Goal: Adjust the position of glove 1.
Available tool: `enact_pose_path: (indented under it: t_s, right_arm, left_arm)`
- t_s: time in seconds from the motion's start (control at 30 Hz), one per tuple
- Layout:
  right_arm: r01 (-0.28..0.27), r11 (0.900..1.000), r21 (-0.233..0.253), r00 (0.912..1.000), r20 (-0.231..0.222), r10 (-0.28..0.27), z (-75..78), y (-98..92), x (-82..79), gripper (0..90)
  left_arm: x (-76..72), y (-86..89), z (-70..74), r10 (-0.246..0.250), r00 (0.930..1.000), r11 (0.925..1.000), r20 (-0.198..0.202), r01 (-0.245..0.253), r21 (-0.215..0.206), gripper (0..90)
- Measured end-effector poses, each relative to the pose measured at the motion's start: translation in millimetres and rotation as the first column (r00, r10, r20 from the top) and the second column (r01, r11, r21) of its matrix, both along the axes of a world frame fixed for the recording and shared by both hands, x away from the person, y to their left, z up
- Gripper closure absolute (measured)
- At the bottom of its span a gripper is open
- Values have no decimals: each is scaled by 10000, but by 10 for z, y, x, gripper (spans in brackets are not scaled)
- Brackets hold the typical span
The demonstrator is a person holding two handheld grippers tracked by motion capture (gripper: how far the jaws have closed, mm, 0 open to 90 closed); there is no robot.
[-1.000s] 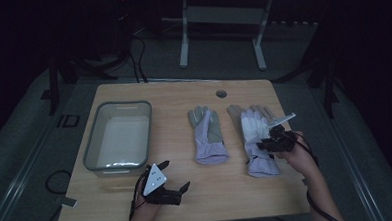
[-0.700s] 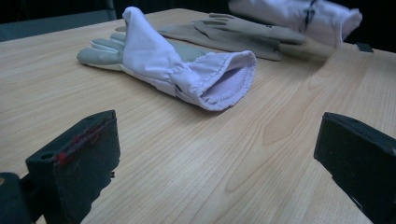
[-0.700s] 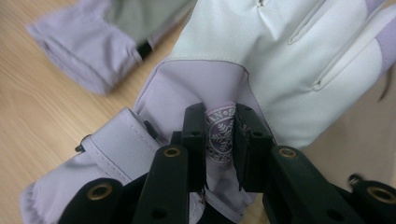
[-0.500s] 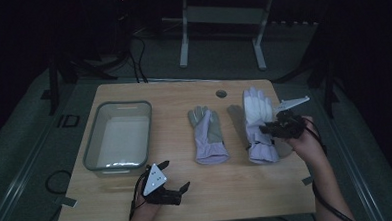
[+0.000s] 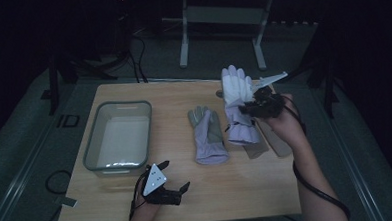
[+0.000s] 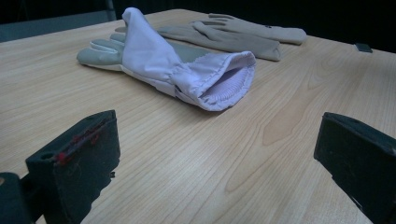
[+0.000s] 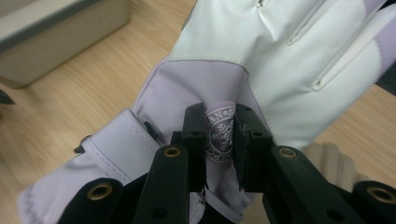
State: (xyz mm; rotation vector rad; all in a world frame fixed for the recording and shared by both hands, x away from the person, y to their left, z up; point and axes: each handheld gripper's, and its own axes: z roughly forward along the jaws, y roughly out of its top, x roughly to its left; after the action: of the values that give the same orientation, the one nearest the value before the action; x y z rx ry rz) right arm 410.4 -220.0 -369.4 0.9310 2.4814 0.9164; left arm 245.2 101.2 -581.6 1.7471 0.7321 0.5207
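Note:
My right gripper (image 5: pixel 250 107) (image 7: pixel 219 133) is shut on a white and lilac glove (image 5: pixel 236 101) (image 7: pixel 261 65) and holds it up off the table, fingers pointing away; its jaws pinch a fold bearing a round snowflake logo. A second lilac glove (image 5: pixel 207 135) (image 6: pixel 177 70) lies flat in the middle of the table, cuff toward me. A beige glove (image 5: pixel 268 140) (image 6: pixel 233 32) lies on the wood under the lifted one. Near the front edge my left gripper (image 5: pixel 173 179) (image 6: pixel 215 158) rests open, nothing between its jaws, aimed at the lilac glove's cuff.
A clear rectangular bin (image 5: pixel 117 136) (image 7: pixel 56 37) stands on the left half of the wooden table (image 5: pixel 237 189). A small dark round mark (image 5: pixel 218 93) sits near the far edge. A metal stand (image 5: pixel 220 19) rises on the floor behind.
My right gripper has lifted the white and lilac glove off the table and carried it up and away, uncovering the beige glove beneath. The left gripper has stayed put.

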Motion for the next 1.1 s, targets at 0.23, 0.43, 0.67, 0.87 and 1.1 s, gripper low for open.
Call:
enact_pose_path:
  t_s: [0.23, 0.43, 0.67, 0.87, 1.1]
  right_arm:
    - [-503, 9984, -247, 9973, -553, 489, -250, 404, 111, 765]
    - [-639, 9943, -853, 9923, -1114, 542, -493, 680, 179, 765]
    - [-342, 9912, -1277, 9906, -1360, 166, -726, 859, 255, 764]
    - [-273, 9885, -1490, 9864, -1645, 24, -877, 920, 295, 761]
    - [-211, 9824, -1856, 9798, -1992, -165, -1152, 954, 343, 756]
  left_arm:
    - [-2, -1, 0, -22, 10000, 10000, 10, 22, 2, 5]
    - [-3, -2, 0, -28, 10000, 10000, 19, 28, 5, 6]
    - [-3, -3, 0, -49, 10000, 10000, 34, 49, 26, 5]
    - [-3, -1, 0, -64, 10000, 10000, 41, 64, 59, 6]
    - [0, -1, 0, -50, 10000, 10000, 2, 50, -6, 6]
